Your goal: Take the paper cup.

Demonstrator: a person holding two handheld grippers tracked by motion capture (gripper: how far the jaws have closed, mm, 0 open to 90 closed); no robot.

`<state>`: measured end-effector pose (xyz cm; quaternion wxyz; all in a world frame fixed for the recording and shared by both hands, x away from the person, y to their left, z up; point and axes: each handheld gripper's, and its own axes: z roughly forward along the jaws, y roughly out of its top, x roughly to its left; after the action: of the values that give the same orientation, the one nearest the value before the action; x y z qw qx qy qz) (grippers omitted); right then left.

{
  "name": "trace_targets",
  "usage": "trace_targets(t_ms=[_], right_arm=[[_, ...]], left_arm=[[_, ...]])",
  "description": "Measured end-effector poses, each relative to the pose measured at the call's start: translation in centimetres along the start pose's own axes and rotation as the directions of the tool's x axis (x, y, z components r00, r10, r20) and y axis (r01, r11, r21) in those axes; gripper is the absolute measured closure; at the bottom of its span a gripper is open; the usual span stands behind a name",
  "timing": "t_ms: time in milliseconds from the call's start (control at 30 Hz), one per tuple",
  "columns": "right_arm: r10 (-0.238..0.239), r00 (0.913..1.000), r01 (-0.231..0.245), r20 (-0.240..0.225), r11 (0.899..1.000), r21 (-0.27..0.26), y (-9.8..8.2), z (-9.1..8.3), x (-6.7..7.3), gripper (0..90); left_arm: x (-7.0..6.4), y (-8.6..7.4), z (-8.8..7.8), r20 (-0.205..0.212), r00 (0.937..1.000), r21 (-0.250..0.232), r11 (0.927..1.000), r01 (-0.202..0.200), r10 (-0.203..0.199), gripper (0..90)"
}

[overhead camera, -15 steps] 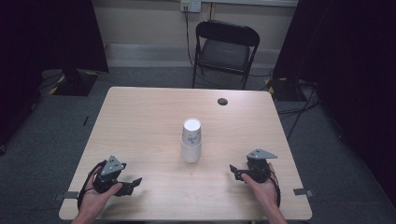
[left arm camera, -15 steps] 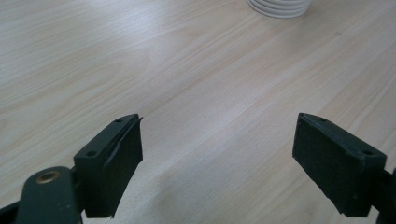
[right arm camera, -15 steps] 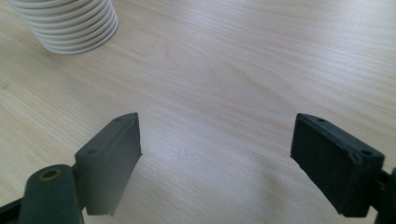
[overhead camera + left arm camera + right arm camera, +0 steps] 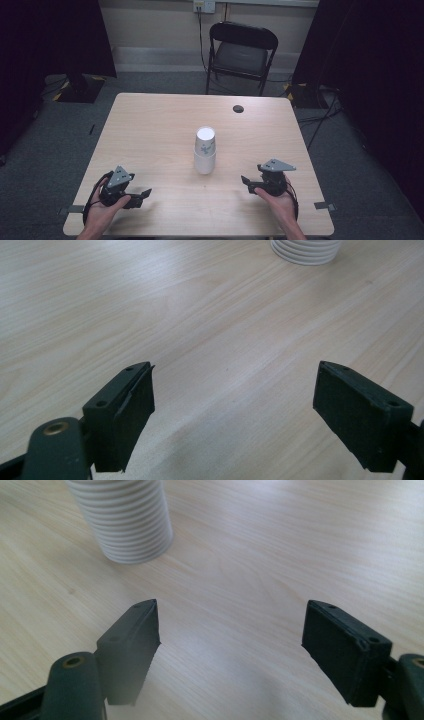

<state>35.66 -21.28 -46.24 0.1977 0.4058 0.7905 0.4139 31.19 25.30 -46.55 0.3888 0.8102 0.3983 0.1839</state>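
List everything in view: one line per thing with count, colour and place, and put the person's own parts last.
stack of paper cups: one stack, upside down, white with a small print, middle of the table; cup count cannot be told.
table: one, light wood, centre of the high view.
cable hole: one, dark, far right part of the tabletop.
folding chair: one, black, behind the table.
wall socket: one, white, on the wall above the chair.
curtains: dark, on both sides of the room.
left gripper: one, black, near left of the table, open, nothing between its jaws.
right gripper: one, black, near right, open, nothing between its jaws.
hands: two, one on each gripper.
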Motion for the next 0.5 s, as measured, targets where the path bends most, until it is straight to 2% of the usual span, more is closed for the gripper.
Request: trace_targets(t_ms=[133,167,200,333,367,500], right_arm=[[-0.018,0.9993,0.017,-0.033,1.0,-0.014,0.7,-0.3,0.8,23.4],[-0.018,0.9993,0.017,-0.033,1.0,-0.014,0.7,-0.3,0.8,23.4],[-0.029,0.9981,0.027,-0.054,0.999,-0.027,1.0,-0.4,1.1,24.6],[-0.043,0.9969,0.04,-0.066,0.998,-0.041,1.6,-0.6,1.8,25.6],[-0.049,0.9952,0.045,-0.084,0.998,-0.046,2.0,-0.5,2.2,25.9],[-0.055,0.9924,0.049,-0.11,0.997,-0.056,2.8,0.0,2.7,26.5]], left_arm=[[-0.2,0.2,-0.2,0.008,0.9995,-0.026,0.9992,-0.029,0.03,15.5],[-0.2,0.2,-0.2,0.008,0.9995,-0.026,0.9992,-0.029,0.03,15.6],[-0.2,0.1,0.0,0.014,0.9992,-0.017,0.9992,-0.037,0.037,15.7],[0.0,0.2,0.0,0.017,0.9996,-0.016,0.9996,-0.023,0.024,15.6],[0.1,0.2,-0.1,0.017,0.9996,-0.024,0.9995,-0.022,0.022,15.7],[0.1,0.1,-0.3,0.014,0.9994,-0.038,0.9988,-0.031,0.032,15.8]])
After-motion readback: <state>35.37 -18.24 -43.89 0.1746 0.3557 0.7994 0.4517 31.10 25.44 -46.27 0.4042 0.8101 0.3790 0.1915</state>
